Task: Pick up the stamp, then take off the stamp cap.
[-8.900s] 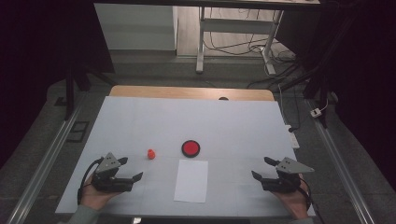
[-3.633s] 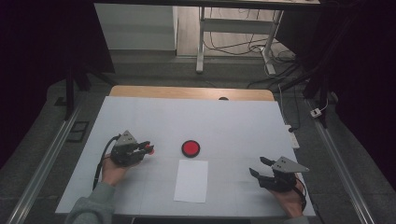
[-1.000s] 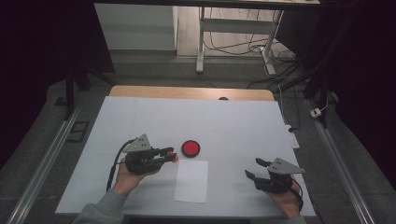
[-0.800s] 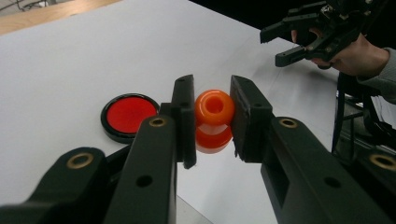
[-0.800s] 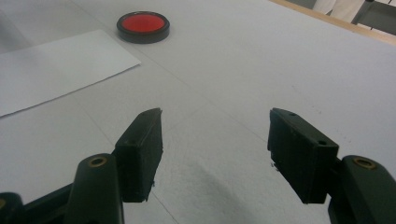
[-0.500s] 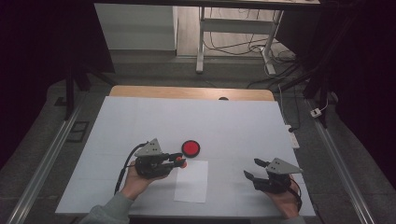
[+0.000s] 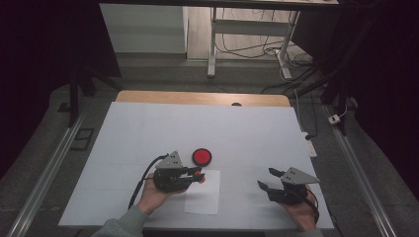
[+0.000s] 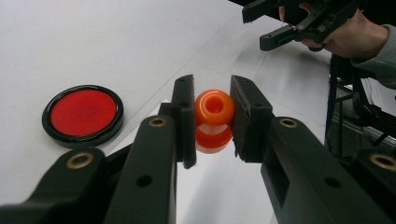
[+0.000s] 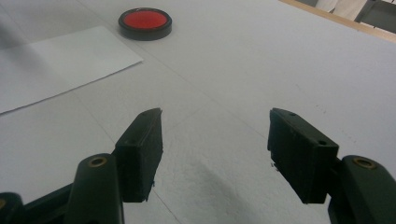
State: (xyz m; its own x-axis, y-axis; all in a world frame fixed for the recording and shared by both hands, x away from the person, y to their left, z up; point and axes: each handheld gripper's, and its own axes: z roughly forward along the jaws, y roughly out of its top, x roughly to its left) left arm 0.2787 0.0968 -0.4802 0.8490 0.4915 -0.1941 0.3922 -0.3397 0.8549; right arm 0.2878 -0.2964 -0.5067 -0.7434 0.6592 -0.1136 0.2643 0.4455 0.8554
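The little orange knob point(image 8: 214, 119) is pinched between the jaws of the left hand-held gripper point(image 8: 212, 116), off the bench, over the top left corner of the white paper sheet point(image 7: 203, 195). The red pad point(image 7: 201, 156) sits just beyond it, probably an ink pad. The right hand-held gripper point(image 9: 215, 140) waits with jaws wide apart near the bench's front right corner.
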